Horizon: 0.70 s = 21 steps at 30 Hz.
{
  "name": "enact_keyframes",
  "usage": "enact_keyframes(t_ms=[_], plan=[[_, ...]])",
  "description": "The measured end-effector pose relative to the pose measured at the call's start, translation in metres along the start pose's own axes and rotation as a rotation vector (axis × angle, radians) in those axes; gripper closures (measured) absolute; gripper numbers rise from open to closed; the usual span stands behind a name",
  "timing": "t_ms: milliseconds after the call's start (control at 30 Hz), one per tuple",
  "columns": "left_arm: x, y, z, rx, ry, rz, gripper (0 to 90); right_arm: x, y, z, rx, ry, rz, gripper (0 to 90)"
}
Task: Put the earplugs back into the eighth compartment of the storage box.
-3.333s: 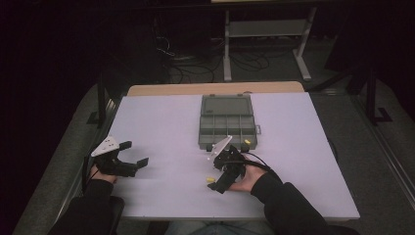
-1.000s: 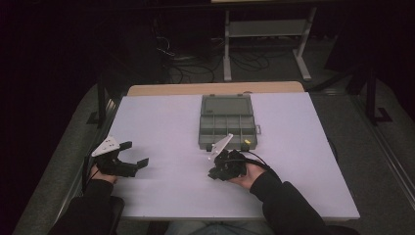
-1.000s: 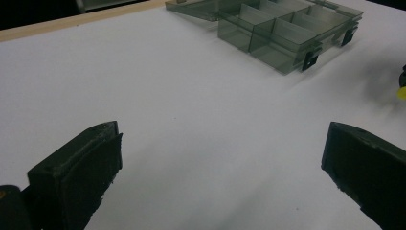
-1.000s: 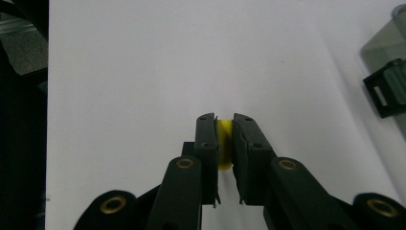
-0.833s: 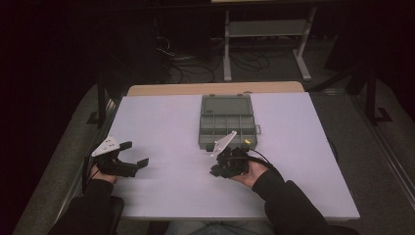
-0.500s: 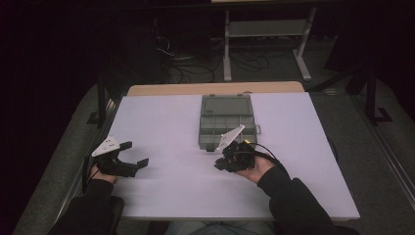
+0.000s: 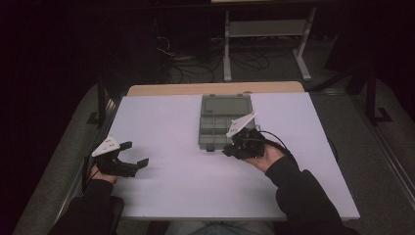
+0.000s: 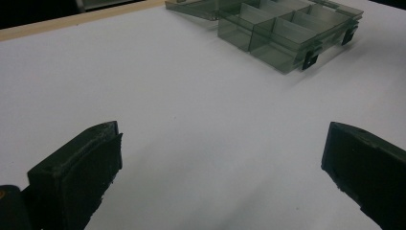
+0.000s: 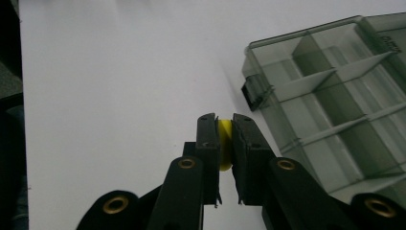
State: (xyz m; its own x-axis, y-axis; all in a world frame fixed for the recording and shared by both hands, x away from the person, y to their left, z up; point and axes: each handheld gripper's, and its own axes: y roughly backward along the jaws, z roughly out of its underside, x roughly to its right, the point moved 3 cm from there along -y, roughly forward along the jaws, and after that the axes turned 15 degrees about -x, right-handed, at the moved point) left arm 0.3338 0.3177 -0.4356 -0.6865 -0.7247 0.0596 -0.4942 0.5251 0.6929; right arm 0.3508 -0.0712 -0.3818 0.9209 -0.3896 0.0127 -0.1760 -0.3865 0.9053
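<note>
A small yellow piece [image 9: 224, 143] was pinched between the jaws of the right gripper [image 7: 241, 147], just beside the near edge of the compartment box [image 7: 226, 119]. The left gripper [image 7: 128, 161], jaws spread wide, rested well apart on the white table [image 7: 171, 186].

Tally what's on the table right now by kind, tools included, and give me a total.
Compartment box, clear grey, lid open: 1
Small yellow piece, clamped in the right tool: 1
Tools: 2, the left tool open over bare table, the right tool at the box's near edge
Total: 4
</note>
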Motion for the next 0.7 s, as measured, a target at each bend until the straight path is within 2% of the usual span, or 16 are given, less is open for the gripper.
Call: enact_keyframes(t_ms=[167, 300, 467, 567, 700], plan=[[0.0, 0.0, 0.0, 0.0, 0.001, 0.0, 0.0, 0.008, 0.008, 0.001, 0.008, -0.016, 0.014, 80.4], [0.0, 0.0, 0.0, 0.0, -0.002, -0.002, 0.0, 0.016, 0.012, 0.002, -0.012, -0.028, 0.039, 80.4], [0.0, 0.0, 0.0, 0.0, -0.001, -0.001, 0.0, 0.033, 0.016, 0.006, -0.019, -0.073, 0.055, 80.4], [0.0, 0.0, 0.0, 0.0, -0.001, -0.001, 0.0, 0.038, 0.016, 0.008, -0.021, -0.089, 0.058, 80.4], [0.0, 0.0, 0.0, -0.001, 0.0, 0.0, 0.0, 0.051, 0.015, 0.014, -0.028, -0.135, 0.059, 80.4]])
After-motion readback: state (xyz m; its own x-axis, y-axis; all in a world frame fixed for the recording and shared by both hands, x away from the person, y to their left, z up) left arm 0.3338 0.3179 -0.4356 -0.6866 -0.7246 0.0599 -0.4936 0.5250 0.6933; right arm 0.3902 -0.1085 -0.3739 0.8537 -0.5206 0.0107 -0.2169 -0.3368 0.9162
